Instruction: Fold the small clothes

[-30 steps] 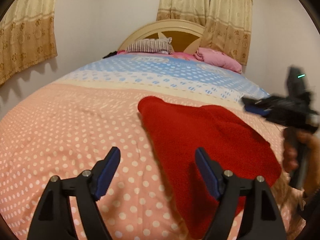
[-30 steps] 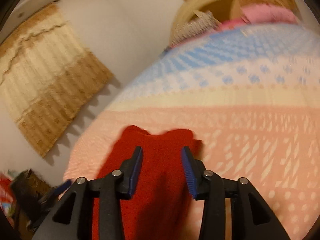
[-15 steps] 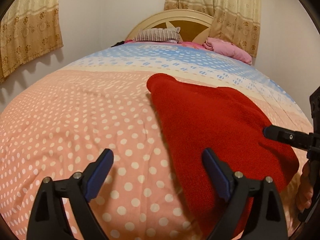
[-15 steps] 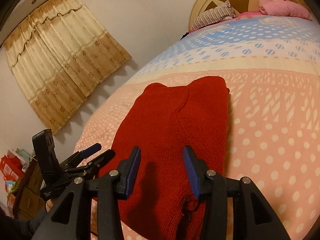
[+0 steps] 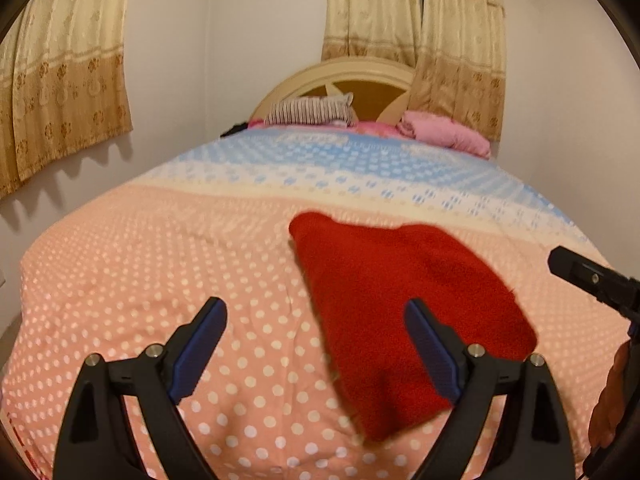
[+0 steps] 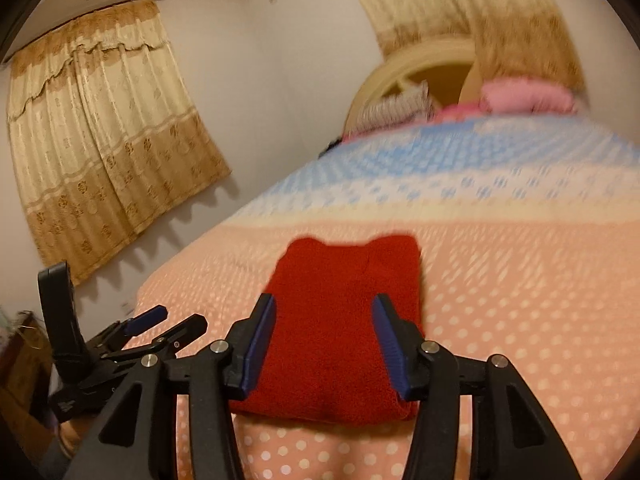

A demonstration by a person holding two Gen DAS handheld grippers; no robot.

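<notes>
A small red knitted garment (image 5: 400, 296) lies folded flat on the polka-dot bedspread (image 5: 160, 264). My left gripper (image 5: 316, 344) is open and empty, above the bed just left of and in front of the garment's near edge. My right gripper (image 6: 324, 332) is open and empty, held above the near part of the same garment (image 6: 344, 292). The right gripper's finger (image 5: 588, 276) shows at the right edge of the left wrist view. The left gripper (image 6: 160, 328) shows at the lower left of the right wrist view.
A striped pillow (image 5: 312, 110) and a pink bundle (image 5: 444, 132) lie by the cream headboard (image 5: 340, 76). Beige curtains (image 5: 60, 80) hang on the left wall and behind the bed. The near bed edge runs below both grippers.
Both grippers have pulled back and up from the garment, so it looks smaller and farther. The garment stays flat on the bed. Both grippers stay open.
</notes>
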